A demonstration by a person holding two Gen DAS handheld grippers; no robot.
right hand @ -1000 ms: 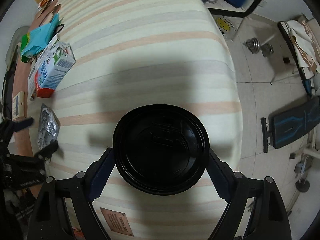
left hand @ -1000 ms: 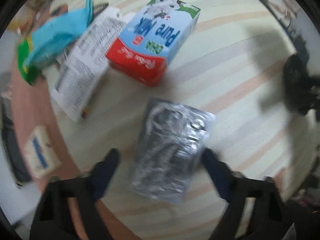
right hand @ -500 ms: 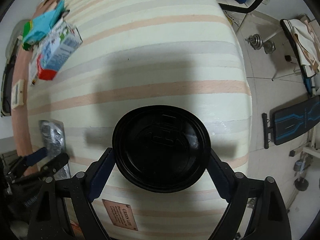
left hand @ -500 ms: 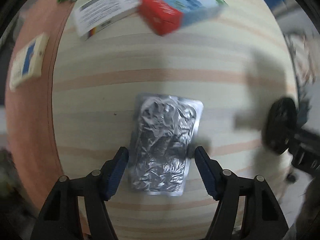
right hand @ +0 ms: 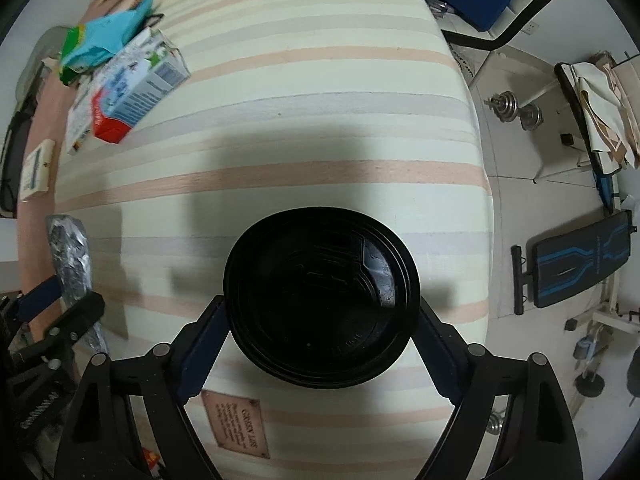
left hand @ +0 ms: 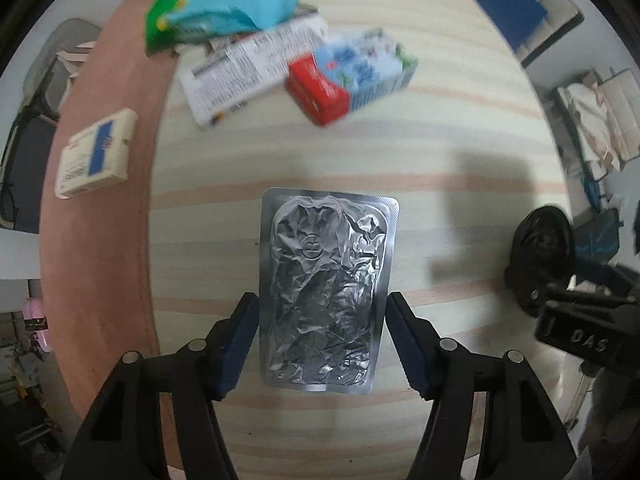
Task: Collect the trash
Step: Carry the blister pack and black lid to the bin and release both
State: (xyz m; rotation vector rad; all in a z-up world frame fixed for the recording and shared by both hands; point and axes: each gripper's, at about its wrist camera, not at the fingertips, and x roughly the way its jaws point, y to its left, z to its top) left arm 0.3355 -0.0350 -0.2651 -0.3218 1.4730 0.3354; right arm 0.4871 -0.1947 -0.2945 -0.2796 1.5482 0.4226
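My left hand-held gripper [left hand: 320,344], jaws just closing, is pinching the crumpled silver foil blister pack [left hand: 326,292] above the striped counter [left hand: 460,128]; my right hand-held gripper [right hand: 320,344] is clasping the round black plastic lid [right hand: 320,296]. Next, probably: carrying both to a bin.

A wide bare stretch of striped cloth [right hand: 320,92] lies open across the middle and far side of the bench. The far left corner is crowded: milk carton [left hand: 352,76], white box [left hand: 256,68] and blue wrapper [left hand: 228,12] lie touching. A small box [left hand: 96,152] sits apart on the bench's bare left strip.
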